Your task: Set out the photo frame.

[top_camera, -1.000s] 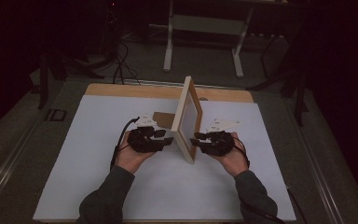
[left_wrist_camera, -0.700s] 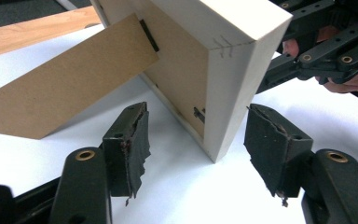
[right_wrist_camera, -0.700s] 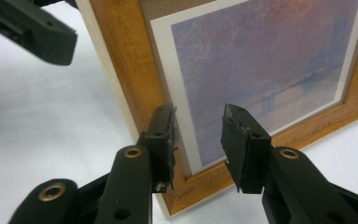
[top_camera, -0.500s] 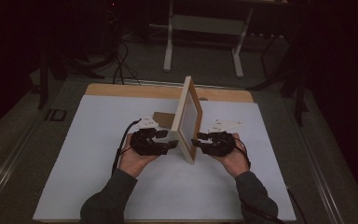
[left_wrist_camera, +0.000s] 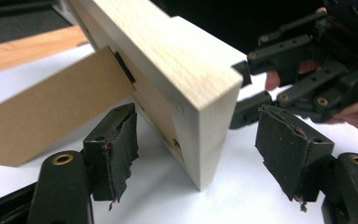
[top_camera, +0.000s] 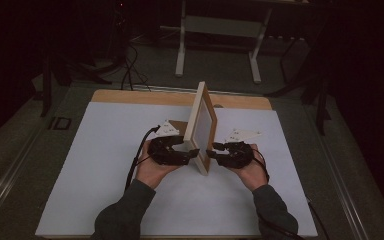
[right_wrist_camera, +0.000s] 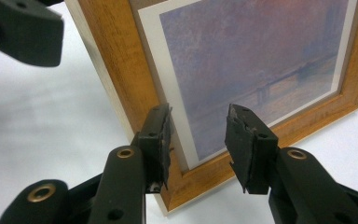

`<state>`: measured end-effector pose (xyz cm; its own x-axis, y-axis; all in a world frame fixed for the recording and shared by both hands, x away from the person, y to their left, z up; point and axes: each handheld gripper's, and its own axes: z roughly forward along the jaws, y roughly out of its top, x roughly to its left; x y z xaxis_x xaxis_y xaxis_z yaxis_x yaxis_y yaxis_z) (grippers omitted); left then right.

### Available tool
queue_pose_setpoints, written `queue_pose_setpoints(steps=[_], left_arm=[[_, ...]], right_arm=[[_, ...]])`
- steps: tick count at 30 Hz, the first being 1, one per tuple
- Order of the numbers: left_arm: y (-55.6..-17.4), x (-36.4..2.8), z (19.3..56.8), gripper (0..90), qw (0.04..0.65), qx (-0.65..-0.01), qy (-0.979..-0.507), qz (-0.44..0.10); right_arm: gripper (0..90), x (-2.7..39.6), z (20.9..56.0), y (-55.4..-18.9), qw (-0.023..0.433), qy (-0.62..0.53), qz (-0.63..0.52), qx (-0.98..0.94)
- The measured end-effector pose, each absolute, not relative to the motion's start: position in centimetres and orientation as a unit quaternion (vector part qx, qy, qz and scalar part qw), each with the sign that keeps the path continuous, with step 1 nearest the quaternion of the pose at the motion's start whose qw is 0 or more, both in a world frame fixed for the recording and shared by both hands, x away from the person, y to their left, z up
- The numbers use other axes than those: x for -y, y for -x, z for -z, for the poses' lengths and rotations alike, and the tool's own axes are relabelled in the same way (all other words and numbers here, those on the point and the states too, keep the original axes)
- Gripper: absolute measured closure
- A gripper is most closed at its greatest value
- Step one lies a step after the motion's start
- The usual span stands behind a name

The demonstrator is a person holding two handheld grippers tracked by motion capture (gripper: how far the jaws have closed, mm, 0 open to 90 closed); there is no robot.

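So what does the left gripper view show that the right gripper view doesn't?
Left gripper view: the frame's pale back edge, its cardboard stand, and the right gripper beyond. Right gripper view: the frame's front, with a purple print in a white mat. Both: the frame upright on the white table, and open jaws that have just been opening: the left gripper straddles the frame's corner without touching, the right has nothing between its jaws.

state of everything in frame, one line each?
picture frame: standing upright on its edge on the table, propped by its stand
stand: folded out from the frame's back
left tongs: open, have just been opening; frame corner between the jaws, pads clear
right tongs: open, have just been opening, at the frame's front
table: white-covered, bearing the frame
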<state>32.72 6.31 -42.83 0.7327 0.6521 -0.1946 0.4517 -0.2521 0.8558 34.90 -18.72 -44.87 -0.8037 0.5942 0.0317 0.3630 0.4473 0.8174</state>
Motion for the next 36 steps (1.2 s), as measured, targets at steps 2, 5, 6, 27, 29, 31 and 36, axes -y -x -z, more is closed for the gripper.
queue_pose_setpoints(steps=[2, 5, 6, 27, 29, 31, 36], left_arm=[[-32.8, -6.1, 42.6, 30.4, 0.497, -0.356, -0.784, -0.11], [-32.8, -5.6, 42.4, 32.9, 0.495, -0.368, -0.777, -0.128], [-32.8, -5.5, 42.3, 33.1, 0.496, -0.37, -0.774, -0.131], [-33.4, -3.6, 42.6, 51.2, 0.481, -0.426, -0.755, -0.129], [-33.5, -3.7, 42.6, 52.7, 0.482, -0.433, -0.751, -0.124], [-33.5, -3.7, 42.7, 55.7, 0.485, -0.438, -0.747, -0.122], [-33.6, -3.8, 42.7, 56.4, 0.487, -0.443, -0.743, -0.119]], right_arm=[[59.7, 18.7, 44.9, -34.9, 0.13, -0.285, -0.443, -0.84], [59.6, 18.7, 44.9, -35.0, 0.13, -0.287, -0.444, -0.839], [59.6, 18.7, 44.9, -35.0, 0.13, -0.287, -0.444, -0.839], [59.6, 18.6, 45.1, -35.0, 0.126, -0.285, -0.443, -0.84], [59.5, 18.6, 45.1, -35.0, 0.127, -0.285, -0.443, -0.84], [59.4, 18.5, 45.0, -34.9, 0.127, -0.285, -0.444, -0.84], [59.5, 18.5, 45.0, -35.0, 0.127, -0.283, -0.444, -0.841]])
